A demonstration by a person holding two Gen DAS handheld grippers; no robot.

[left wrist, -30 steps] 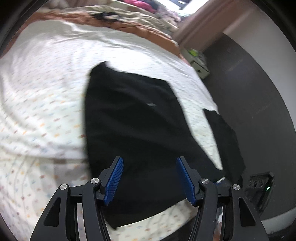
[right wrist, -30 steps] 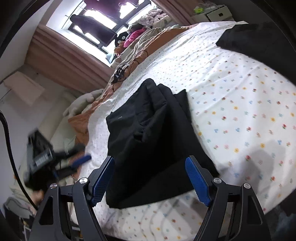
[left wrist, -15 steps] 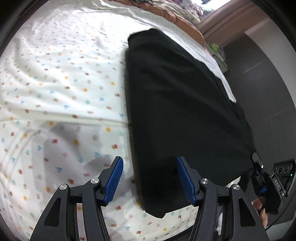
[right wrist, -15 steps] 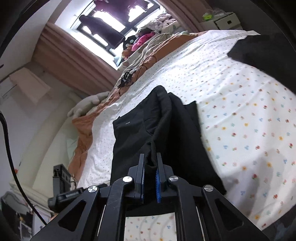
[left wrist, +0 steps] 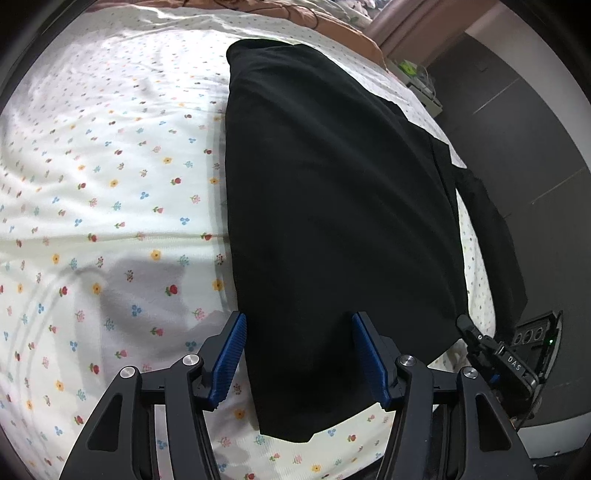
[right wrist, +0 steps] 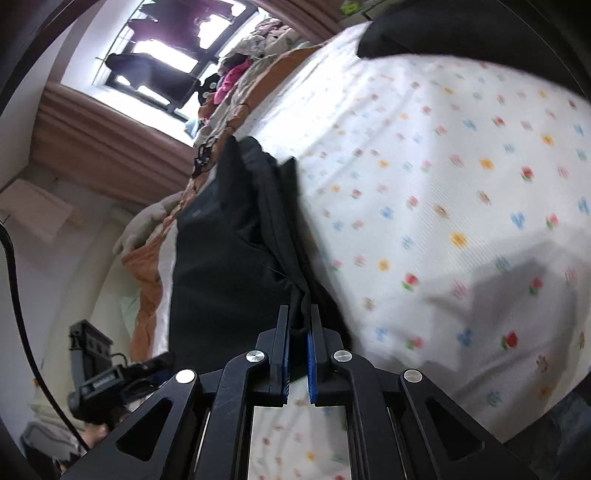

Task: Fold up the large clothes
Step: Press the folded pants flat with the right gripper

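Observation:
A large black garment [left wrist: 332, 206] lies lengthwise on the flowered bed sheet [left wrist: 110, 184]. My left gripper [left wrist: 299, 354] is open just above its near end, one blue pad at the cloth's left edge and the other over the black fabric. In the right wrist view my right gripper [right wrist: 298, 332] is shut on a raised fold of the black garment [right wrist: 229, 258] at its near edge. The right gripper's tip [left wrist: 480, 343] shows at the garment's right corner in the left wrist view. The left gripper [right wrist: 122, 380] appears low on the left in the right wrist view.
A second black piece [left wrist: 487, 236] hangs over the bed's right edge, above a dark floor with a power strip [left wrist: 535, 336]. More black cloth [right wrist: 424, 29] lies at the far end of the bed. A brown blanket [right wrist: 147, 280], a clothes pile and a curtained window [right wrist: 166, 55] lie beyond.
Both grippers have come down toward the bed. The right gripper went from wide open to shut on a fold of the garment. The left gripper now straddles the garment's near end.

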